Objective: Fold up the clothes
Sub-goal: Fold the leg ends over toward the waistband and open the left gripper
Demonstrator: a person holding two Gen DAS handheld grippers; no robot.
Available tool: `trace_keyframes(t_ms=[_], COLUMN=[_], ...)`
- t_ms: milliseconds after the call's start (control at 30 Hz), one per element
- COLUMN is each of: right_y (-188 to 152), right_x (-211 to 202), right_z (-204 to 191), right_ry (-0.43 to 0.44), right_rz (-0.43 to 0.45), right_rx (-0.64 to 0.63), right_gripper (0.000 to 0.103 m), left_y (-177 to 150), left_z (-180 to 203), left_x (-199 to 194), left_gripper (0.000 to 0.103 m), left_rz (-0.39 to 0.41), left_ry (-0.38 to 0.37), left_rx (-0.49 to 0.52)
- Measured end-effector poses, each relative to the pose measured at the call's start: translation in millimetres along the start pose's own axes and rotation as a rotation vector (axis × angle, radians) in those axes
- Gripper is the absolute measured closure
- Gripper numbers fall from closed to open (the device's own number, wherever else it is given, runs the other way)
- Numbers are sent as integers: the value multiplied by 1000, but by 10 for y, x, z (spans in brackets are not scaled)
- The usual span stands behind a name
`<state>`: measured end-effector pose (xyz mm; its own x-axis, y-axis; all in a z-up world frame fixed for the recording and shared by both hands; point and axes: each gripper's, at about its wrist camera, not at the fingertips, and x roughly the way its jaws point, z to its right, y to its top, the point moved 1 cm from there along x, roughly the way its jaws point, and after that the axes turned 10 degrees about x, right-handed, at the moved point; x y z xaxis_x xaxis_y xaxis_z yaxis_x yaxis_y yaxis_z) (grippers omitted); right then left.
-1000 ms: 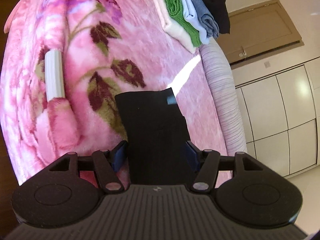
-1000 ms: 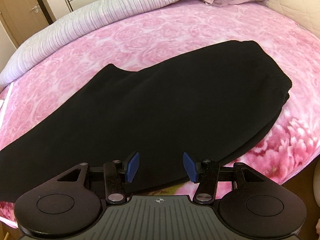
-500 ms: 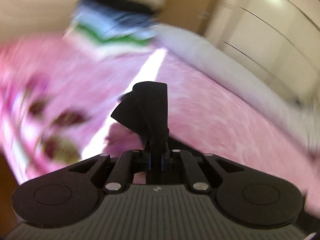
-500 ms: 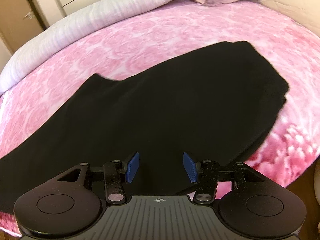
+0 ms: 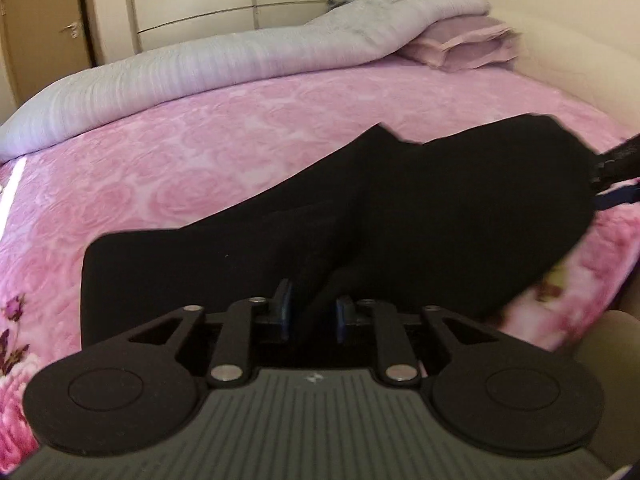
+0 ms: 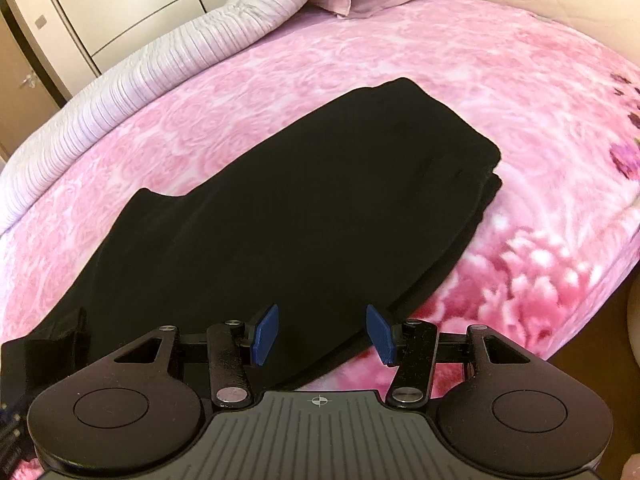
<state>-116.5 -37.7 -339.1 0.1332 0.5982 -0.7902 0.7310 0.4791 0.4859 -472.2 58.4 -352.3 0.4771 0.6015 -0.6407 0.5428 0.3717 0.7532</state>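
Observation:
Black trousers [image 6: 320, 200] lie on the pink floral bedspread [image 6: 400, 60], waistband to the right. My left gripper [image 5: 310, 312] is shut on the black leg end, which is lifted and carried over the rest of the trousers [image 5: 460, 208]. My right gripper [image 6: 322, 334] is open and empty, hovering just over the near edge of the trousers. The right gripper also shows at the right edge of the left wrist view [image 5: 616, 180].
A rolled lilac duvet [image 5: 220, 68] runs along the far side of the bed, with pink pillows [image 5: 464, 44] at its right end. White wardrobe doors [image 6: 120, 0] and a brown door [image 5: 40, 32] stand behind. The bed's near edge drops off at the right [image 6: 592, 300].
My left gripper closed on the trouser leg end, then swung it up and right, toward the waistband half. My right gripper stayed open and shifted slightly over the trousers.

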Motion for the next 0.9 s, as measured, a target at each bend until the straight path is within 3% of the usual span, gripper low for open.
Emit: trace_keyframes(t_ms=[33, 200, 267, 367, 433, 467, 567, 700, 900], right_y=[-9, -47, -67, -107, -127, -140, -184, -236, -337], right_x=[2, 24, 33, 39, 47, 36, -7, -52, -191], right_z=[-3, -28, -71, -134, -169, -179, -203, -230, -317], right_ry=[3, 25, 49, 82, 90, 90, 82, 63, 82], right_rz=[-2, -16, -22, -40, -51, -51, -49, -42, -26], right_rx=[-1, -2, 4, 1, -9, -17, -42, -58, -98], right_gripper=[50, 50, 50, 50, 50, 50, 50, 50, 50], left_y=[-5, 25, 6, -55, -89, -74, 8, 88, 98], left_z=[-71, -389, -484, -590, -526, -469, -338, -286, -291], left_x=[-94, -340, -261, 63, 205, 209, 120, -19, -280], left_gripper=[66, 64, 67, 80, 80, 80, 68, 65, 64], left_rz=[23, 102, 79, -108, -233, -258, -270, -262, -224], left_ry=[-34, -175, -142, -50, 28, 68, 144, 230, 279], left_rx=[-34, -190, -235, -317, -293, -257, -188, -158, -144])
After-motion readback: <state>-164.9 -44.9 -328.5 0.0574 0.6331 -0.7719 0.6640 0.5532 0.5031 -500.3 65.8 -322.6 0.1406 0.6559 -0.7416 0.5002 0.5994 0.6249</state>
